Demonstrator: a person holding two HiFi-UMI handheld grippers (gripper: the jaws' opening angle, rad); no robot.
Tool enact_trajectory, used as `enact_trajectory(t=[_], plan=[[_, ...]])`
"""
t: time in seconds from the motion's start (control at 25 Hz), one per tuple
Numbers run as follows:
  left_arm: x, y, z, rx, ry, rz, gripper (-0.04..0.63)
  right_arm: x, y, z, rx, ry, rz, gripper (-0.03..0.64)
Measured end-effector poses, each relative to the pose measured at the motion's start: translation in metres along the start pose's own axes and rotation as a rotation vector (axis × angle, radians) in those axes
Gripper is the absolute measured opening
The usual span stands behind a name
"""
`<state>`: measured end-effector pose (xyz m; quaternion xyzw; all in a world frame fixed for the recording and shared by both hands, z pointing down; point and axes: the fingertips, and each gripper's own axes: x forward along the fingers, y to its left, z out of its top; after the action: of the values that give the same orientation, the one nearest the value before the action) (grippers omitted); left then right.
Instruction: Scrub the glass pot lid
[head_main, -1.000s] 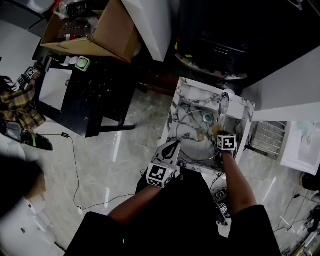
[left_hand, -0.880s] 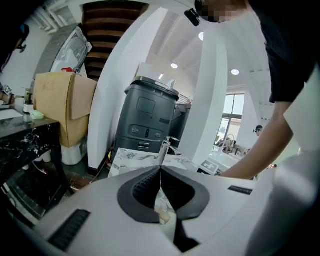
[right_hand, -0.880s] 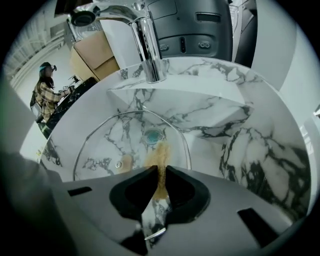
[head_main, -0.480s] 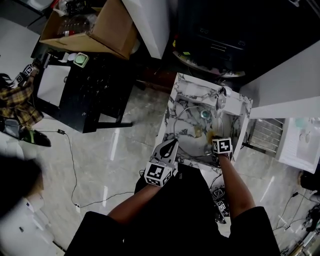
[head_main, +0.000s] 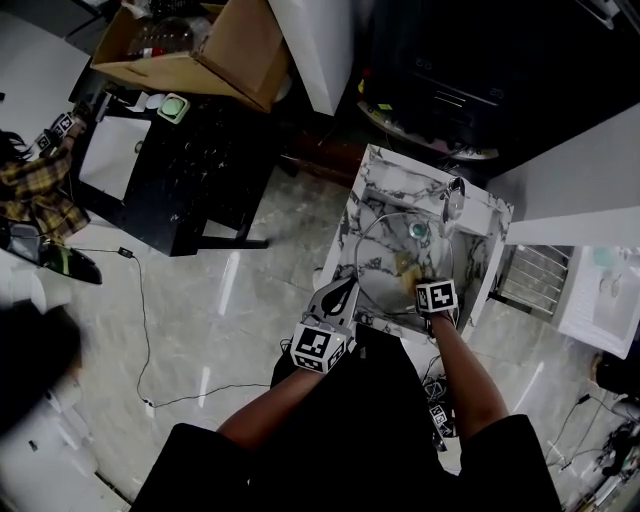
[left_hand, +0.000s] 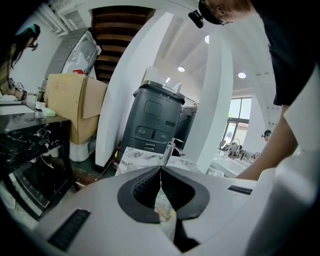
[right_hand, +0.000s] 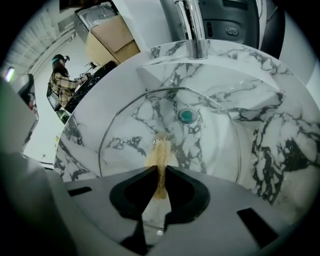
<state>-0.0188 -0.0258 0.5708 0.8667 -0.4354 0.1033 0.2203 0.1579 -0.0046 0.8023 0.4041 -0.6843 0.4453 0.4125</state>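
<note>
The glass pot lid (head_main: 385, 240) lies in the marble sink (head_main: 372, 165), and its metal rim circles the basin (right_hand: 100, 150). My right gripper (head_main: 420, 273) (right_hand: 159, 170) is shut on a tan scrub pad (right_hand: 160, 152) (head_main: 405, 265), which is pressed on the glass near the lid's middle, just short of the teal drain (right_hand: 186, 116). My left gripper (head_main: 348, 287) (left_hand: 161, 169) is shut at the sink's front left edge, and the lid's near rim appears pinched between its tips. The lid's knob is not visible.
A chrome faucet (head_main: 453, 195) (right_hand: 192, 30) stands at the sink's back. A wire rack (head_main: 530, 275) is to the right. To the left are a black table (head_main: 190, 170), a cardboard box (head_main: 215, 50), a person in plaid (head_main: 40, 190) and a cable on the floor (head_main: 150, 330).
My right gripper has drawn the scrub pad across the lid, left and toward the sink's front. The left gripper has stayed at the rim.
</note>
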Motion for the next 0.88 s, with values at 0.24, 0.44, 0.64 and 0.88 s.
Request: enact_trajectory(t=[0.24, 0.44, 0.64, 0.88], plan=[[-0.006, 0.013, 0.002, -0.013, -0.008, 0.017, 0.015, 0.011, 0.023, 0.008, 0.012, 0.012, 0.037, 0.057], [-0.01, 0.025, 0.002, -0.025, -0.012, 0.014, 0.015, 0.022, 0.044, 0.022, 0.003, 0.008, 0.057, 0.057], [-0.01, 0.04, 0.005, -0.035, -0.01, 0.009, 0.015, 0.032, 0.06, 0.041, 0.005, 0.0, 0.064, 0.057], [-0.006, 0.061, 0.012, -0.012, 0.004, -0.009, 0.015, 0.041, 0.075, 0.065, 0.032, -0.038, 0.061, 0.057]])
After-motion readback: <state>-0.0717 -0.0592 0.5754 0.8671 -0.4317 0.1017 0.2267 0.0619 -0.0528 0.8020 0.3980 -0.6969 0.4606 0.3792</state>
